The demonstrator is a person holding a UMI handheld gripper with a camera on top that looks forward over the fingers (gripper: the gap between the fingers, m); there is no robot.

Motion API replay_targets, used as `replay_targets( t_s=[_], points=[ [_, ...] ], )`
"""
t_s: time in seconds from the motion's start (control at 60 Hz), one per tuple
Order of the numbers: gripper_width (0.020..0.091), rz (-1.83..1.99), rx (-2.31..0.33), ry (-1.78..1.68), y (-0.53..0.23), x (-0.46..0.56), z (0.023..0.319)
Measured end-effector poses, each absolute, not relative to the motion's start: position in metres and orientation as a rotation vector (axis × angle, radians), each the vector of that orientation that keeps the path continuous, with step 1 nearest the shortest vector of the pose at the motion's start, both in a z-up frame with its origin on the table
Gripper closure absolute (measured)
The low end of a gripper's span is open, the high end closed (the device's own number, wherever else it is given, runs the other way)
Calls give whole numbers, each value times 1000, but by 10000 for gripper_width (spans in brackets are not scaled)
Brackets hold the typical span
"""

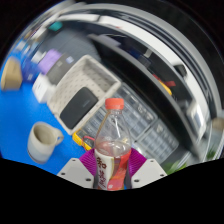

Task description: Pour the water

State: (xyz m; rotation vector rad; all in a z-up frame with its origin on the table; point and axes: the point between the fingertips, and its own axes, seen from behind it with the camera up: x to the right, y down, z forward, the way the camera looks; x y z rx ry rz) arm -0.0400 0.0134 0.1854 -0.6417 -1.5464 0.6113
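Note:
A clear plastic bottle (111,145) with a red cap and a pink-and-white label stands upright between my fingers. My gripper (112,172) is shut on the bottle, its purple pads (88,160) pressed against the label on both sides. A pale cup (43,139) sits on the blue surface (20,120) to the left of the bottle, a short way ahead of the left finger. The bottle's base is hidden below the fingers.
Beyond the bottle lie a grey mesh tray (85,88) holding a dark flat item, a keyboard (145,120), and a dark curved desk edge (150,60). Small boxes and a tan object (12,72) stand at the far left.

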Motion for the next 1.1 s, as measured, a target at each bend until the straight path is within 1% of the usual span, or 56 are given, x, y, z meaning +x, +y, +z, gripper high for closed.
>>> replay_targets(
  t_s=[0.05, 0.133, 0.233, 0.267, 0.433, 0.45, 0.483, 0.567, 0.65, 0.667, 0.683, 0.75, 0.817, 0.833, 0.85, 0.867, 0.917, 0.933, 0.95, 1.0, 1.1],
  points=[
    [730, 753, -785, -1527, 20, -42, 179],
    [729, 951, -983, -1506, 23, -42, 161],
    [730, 1120, -1127, -1482, 31, -46, 142],
    [730, 1131, -1168, -1452, 25, -42, 141],
    [729, 1220, -1161, -1409, 37, -50, 123],
    [711, 1221, -1165, -1414, 37, -50, 119],
    [721, 1235, -1153, -1389, 35, -49, 124],
    [723, 1237, -1152, -1378, 35, -47, 123],
    [707, 1251, -1166, -1368, 37, -46, 123],
    [669, 1255, -1168, -1369, 38, -47, 122],
    [671, 1257, -1168, -1366, 38, -46, 123],
    [610, 1261, -1168, -1369, 38, -46, 123],
    [567, 1264, -1174, -1379, 36, -46, 122],
    [541, 1262, -1179, -1384, 36, -46, 120],
    [471, 1259, -1187, -1388, 36, -45, 120],
    [427, 1254, -1194, -1390, 37, -44, 119],
    [308, 1239, -1200, -1392, 37, -42, 118],
    [279, 1236, -1199, -1392, 38, -40, 119],
    [295, 1233, -1197, -1392, 38, -38, 120],
    [276, 1225, -1188, -1385, 38, -31, 123],
    [264, 1200, -1186, -1367, 42, -12, 128]
  ],
)
